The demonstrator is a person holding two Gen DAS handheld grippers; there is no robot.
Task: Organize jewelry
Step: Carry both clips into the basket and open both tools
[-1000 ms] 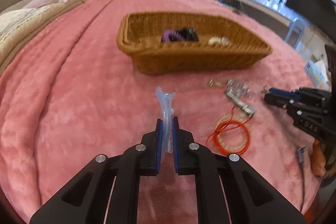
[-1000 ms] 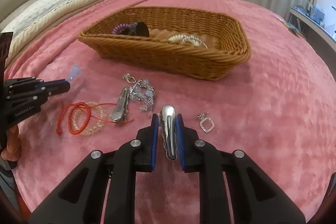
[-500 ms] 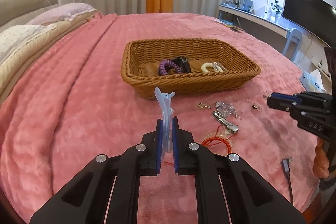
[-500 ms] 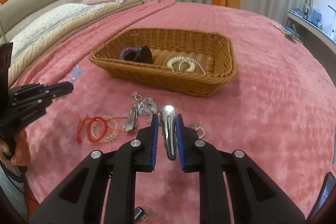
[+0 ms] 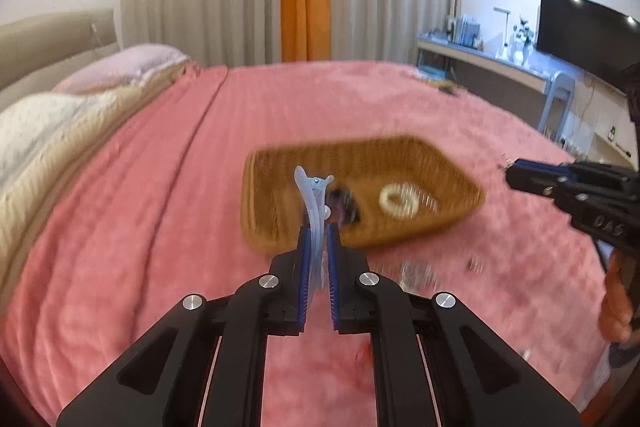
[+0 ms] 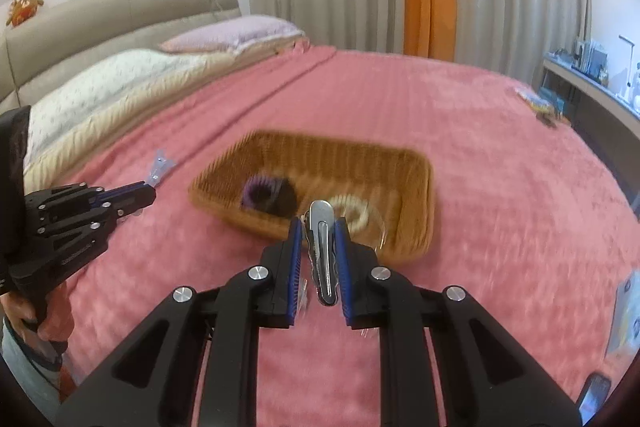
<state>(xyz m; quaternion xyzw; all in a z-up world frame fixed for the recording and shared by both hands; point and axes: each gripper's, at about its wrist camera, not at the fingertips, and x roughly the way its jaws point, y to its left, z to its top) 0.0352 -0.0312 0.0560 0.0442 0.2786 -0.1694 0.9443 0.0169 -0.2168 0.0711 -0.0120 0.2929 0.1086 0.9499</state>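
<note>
My left gripper is shut on a clear pale-blue hair clip that sticks up past the fingertips, held above the bed in front of a wicker basket. My right gripper is shut on a silver metal hair clip, also raised before the basket. Inside the basket lie a purple coil hair tie, a dark item and a white beaded bracelet. Each gripper shows in the other's view, the right one and the left one.
A pink blanket covers the bed. Blurred small jewelry pieces lie on it in front of the basket. Pillows lie at the back left. A desk and TV stand at the right.
Both grippers have risen with their clips and now look down into the basket from higher up. The loose jewelry on the blanket has dropped toward the bottom of the views.
</note>
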